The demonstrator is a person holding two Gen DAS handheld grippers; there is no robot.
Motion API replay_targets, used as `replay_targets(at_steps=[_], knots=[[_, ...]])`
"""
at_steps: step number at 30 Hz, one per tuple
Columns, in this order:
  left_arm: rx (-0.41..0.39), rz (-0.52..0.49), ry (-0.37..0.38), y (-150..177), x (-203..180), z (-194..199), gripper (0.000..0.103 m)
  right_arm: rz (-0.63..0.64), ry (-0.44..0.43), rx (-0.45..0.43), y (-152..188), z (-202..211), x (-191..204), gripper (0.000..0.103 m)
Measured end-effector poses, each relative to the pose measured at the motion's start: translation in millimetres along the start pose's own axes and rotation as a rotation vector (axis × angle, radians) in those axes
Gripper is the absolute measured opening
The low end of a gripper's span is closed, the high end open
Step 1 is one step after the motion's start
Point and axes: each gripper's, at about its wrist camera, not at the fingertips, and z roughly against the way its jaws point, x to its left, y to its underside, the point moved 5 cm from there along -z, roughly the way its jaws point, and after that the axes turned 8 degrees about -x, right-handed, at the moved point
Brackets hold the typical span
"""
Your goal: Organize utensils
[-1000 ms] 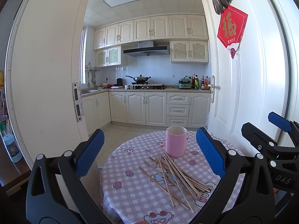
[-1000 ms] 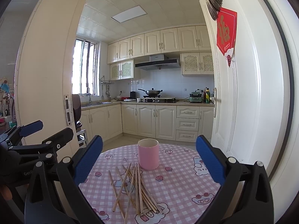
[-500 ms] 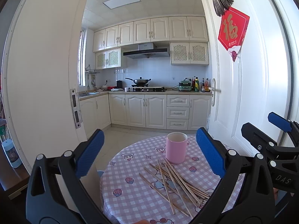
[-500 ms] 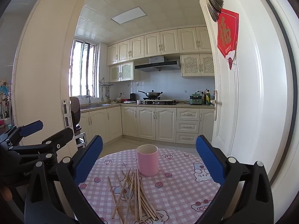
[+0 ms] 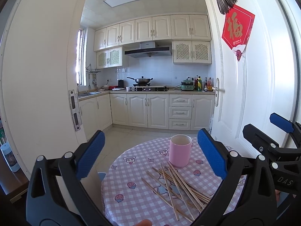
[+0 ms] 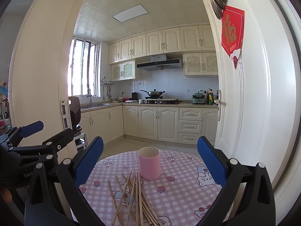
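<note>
A loose pile of thin wooden chopsticks [image 6: 135,197] lies on the pink checked table [image 6: 184,188], just before an upright pink cylindrical cup [image 6: 149,163]. Both the right tool [image 6: 150,160] and the left tool [image 5: 150,154] hang released above; the sticks' long axes run roughly toward the cup.

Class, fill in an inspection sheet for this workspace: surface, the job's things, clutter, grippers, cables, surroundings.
Surface: round table under a pink checked cloth.
Job's things: pink cup upright, looks empty; chopsticks lie in a loose crossed pile in front of it.
Clutter: nothing seen.
Grippers: left gripper and right gripper both open, above the table, holding nothing.
Cables: nothing seen.
Surroundings: open white door at right; kitchen cabinets and wok beyond.
</note>
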Motion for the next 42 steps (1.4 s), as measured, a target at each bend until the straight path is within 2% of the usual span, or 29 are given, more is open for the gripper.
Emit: replay_targets(at_steps=[17,27,34,39,42], knots=[[0.088,0.004,-0.004,24,-2,-34,0.097,0.002,-0.006,0.065,17,-27,-6,0.096],[0.189,0.015,0.023,52,-2,-64,0.097,-0.063,-0.041,0.144,43,-52,-13,0.096],[0.326,0.003,0.047,88,3,-97,0.097,-0.049,-0.04,0.249,74,-79,-16,0.096],[0.485,0.055,0.073,130,12,-129,0.097,-0.022,-0.041,0.352,107,-100,-19,0.096],[0.572,0.067,0.098,156,10,-150,0.096,-0.015,-0.013,0.444,128,-115,-25,0.096]])
